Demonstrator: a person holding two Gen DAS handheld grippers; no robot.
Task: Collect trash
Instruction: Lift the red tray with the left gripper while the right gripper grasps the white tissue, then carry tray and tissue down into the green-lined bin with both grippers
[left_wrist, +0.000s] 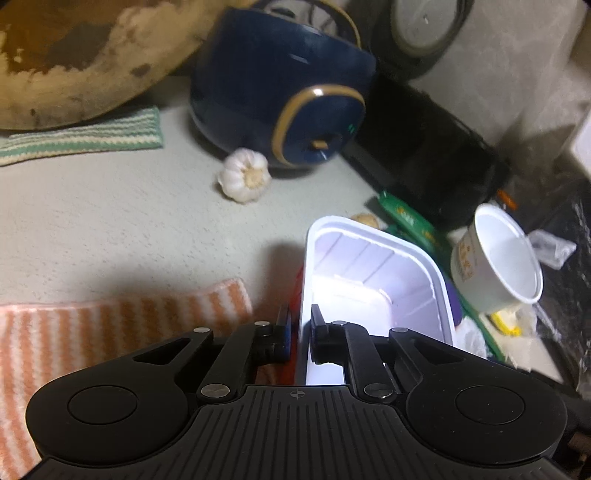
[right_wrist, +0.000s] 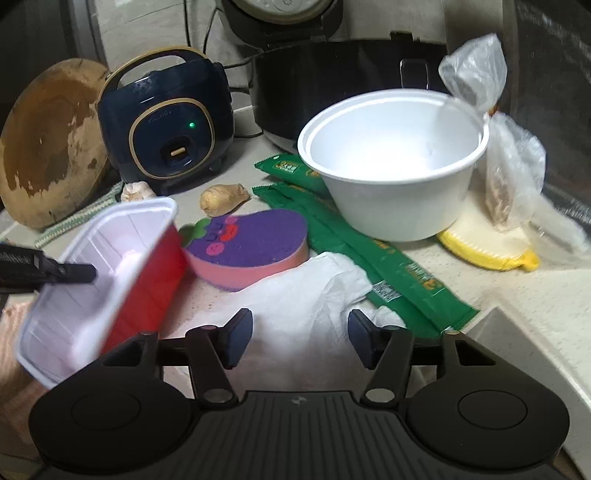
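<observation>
Two tongs are at work over a cluttered counter (right_wrist: 207, 306). At the bottom of the left wrist view, the left tongs (left_wrist: 300, 332) are clamped on the near wall of a red tray (right_wrist: 147, 266), one pad inside its white ribbed lining and one outside; in the right wrist view the tray hangs tilted at lower left, lifted off the counter. It looks thin and light, so a wall pinch should hold, though hard squeezing could buckle it. The right tongs (right_wrist: 300, 338) stand apart with nothing between them, poised over a crumpled white wrapper (right_wrist: 310, 291) lying on the counter at lower centre. Soft and nearly weightless, it is best pinched at a raised fold. Beyond lie green sachets (right_wrist: 369, 258), flat and slippery, and a white foam bowl (right_wrist: 391, 162), stiff but crushable, best taken by its rim. Farthest back, upper left, sits a navy rice cooker (right_wrist: 166, 118).
</observation>
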